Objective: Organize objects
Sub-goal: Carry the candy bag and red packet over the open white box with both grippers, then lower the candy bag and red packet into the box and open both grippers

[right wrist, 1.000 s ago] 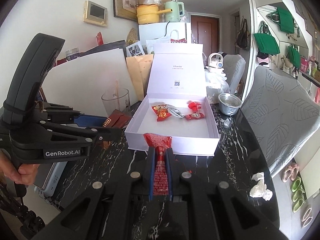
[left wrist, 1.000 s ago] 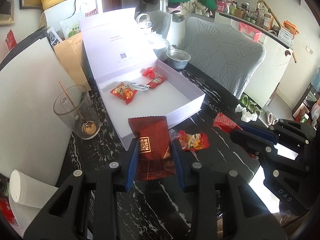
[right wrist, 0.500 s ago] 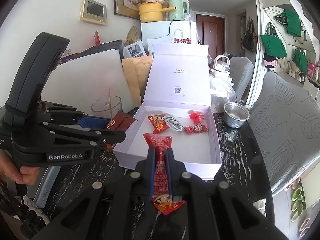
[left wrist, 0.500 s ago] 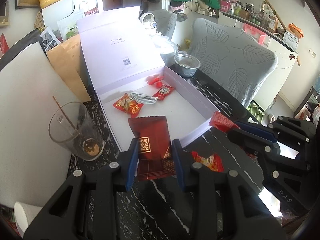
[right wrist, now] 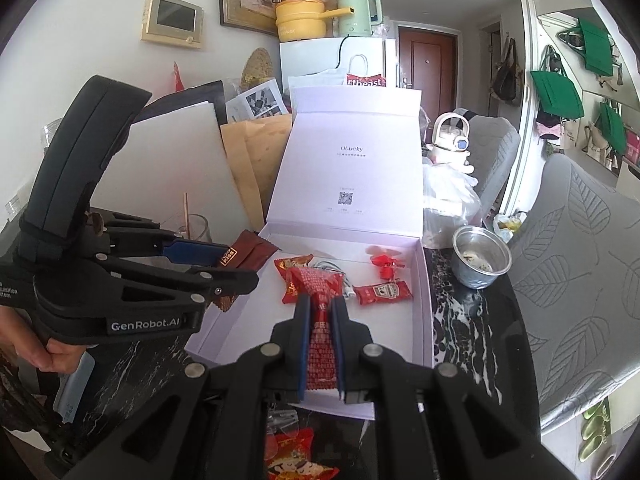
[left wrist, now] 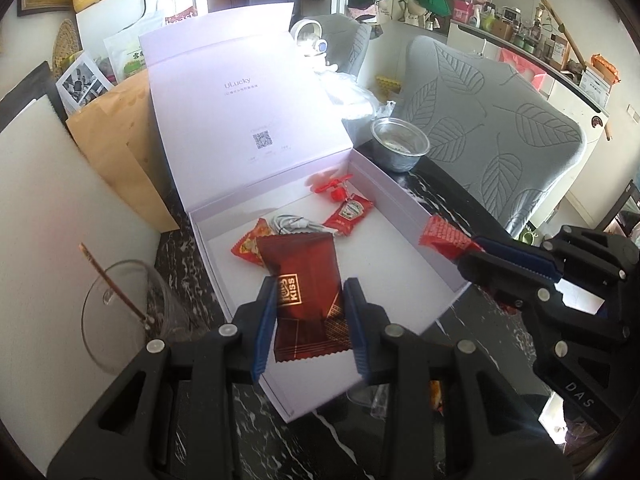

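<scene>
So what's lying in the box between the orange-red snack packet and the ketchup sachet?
A coiled white cable lies between the snack packet and ketchup sachet, clearest in the left wrist view.

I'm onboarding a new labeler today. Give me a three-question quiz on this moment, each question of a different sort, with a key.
1. True or false: the white box has its lid shut.
2. What does the left tool hold? A) dark red Kiss packet B) metal bowl C) ketchup sachet
3. Fill in: the right tool is shut on a bright red ____.

Key: 1 false, the lid stands open. 2 A. 3 packet.
</scene>
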### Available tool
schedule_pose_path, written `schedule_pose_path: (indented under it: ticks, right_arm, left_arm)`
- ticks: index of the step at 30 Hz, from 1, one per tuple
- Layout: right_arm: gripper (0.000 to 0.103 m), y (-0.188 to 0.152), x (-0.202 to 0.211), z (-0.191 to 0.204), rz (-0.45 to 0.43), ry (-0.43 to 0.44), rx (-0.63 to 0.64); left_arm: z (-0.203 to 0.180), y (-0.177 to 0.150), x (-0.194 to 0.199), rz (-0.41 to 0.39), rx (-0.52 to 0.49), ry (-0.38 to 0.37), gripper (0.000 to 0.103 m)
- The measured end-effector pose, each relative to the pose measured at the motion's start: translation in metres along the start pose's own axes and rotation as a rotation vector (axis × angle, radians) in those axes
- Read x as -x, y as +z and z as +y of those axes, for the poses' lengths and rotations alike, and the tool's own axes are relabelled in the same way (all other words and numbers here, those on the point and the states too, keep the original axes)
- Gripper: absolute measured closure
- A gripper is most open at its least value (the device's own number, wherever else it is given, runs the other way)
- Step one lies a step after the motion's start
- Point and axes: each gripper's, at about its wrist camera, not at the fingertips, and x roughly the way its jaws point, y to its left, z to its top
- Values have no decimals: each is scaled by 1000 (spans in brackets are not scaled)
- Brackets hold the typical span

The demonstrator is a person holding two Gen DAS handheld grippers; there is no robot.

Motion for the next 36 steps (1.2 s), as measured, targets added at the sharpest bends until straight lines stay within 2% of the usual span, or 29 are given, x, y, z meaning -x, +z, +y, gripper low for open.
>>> schedule_pose_path:
  ticks: [18, 36]
  right_arm:
    - [94, 50, -67, -24, -3, 33, 52]
    - [94, 47, -125, -57, 91, 48, 61]
  left_arm:
    - [21, 51, -59, 17, 20, 39, 71]
    - [27, 68, -118, 103, 38, 67, 71]
